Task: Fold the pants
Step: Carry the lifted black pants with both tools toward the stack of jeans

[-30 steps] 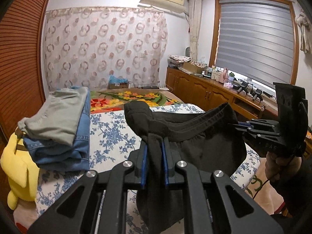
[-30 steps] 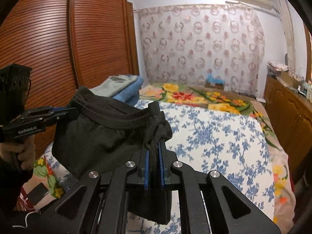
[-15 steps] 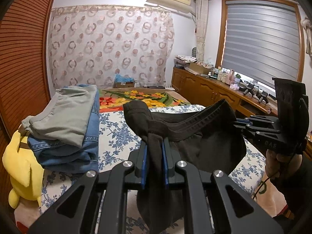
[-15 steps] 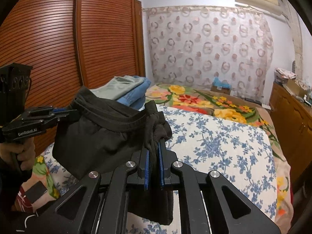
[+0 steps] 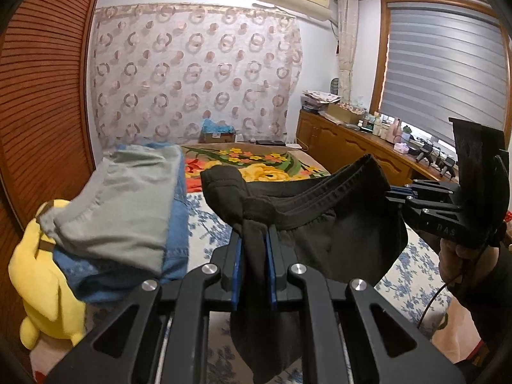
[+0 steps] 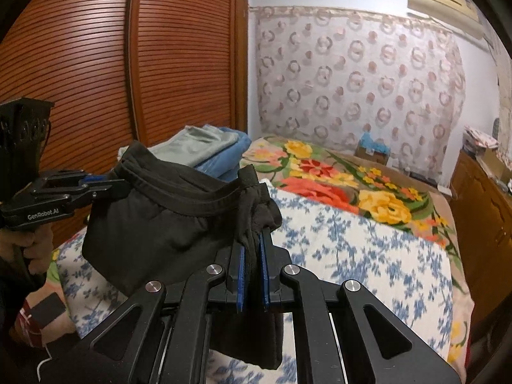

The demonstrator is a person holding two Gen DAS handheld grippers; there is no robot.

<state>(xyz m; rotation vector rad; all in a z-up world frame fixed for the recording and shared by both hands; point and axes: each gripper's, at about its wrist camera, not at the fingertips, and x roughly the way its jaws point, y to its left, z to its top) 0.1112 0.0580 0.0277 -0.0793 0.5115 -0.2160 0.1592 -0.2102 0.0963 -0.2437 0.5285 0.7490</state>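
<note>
The pants were black, and each black claw carried blue pads. The bed wore a white sheet with blue flowers, beside a blanket with yellow, red and orange blooms on green leaves. On the stack, a grey-green garment lay over blue denim. The plush toy was yellow. The curtain showed pinkish-brown rings on cream, the wardrobe slatted reddish-brown, the blind grey stripes.

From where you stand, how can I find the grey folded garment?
Look at the bed, on the side by the brown slatted wardrobe. The grey folded garment lies on top of folded blue jeans, beside a yellow plush toy.
</note>
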